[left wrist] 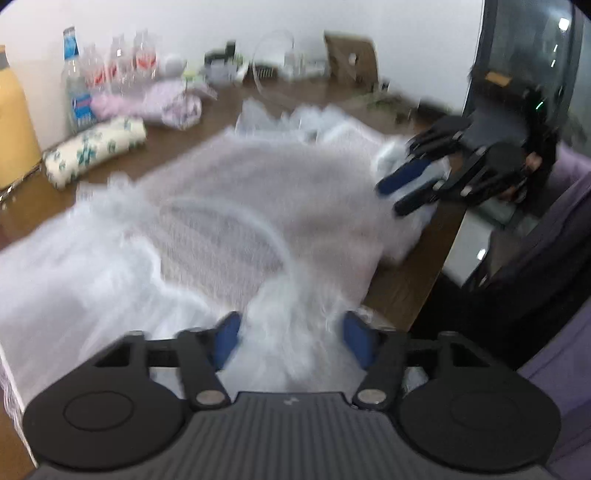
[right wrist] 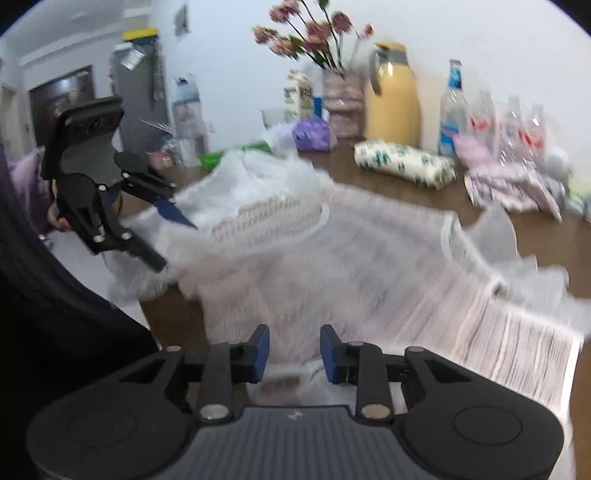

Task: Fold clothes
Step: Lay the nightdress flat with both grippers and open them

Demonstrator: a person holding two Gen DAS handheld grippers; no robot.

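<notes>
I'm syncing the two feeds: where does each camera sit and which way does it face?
Left wrist: behind the left claw, looking across the garment toward the right claw.
Right wrist: behind the right claw, facing the left claw.
Shared: garment, table, flask, bottles.

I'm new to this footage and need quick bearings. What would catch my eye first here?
A big white, pale-pink striped garment sprawls across the brown wooden table, filling both views. The left gripper and right gripper hover over its near edges, jaws open. Behind, a yellow thermos jug and pink flowers stand by the wall.
</notes>
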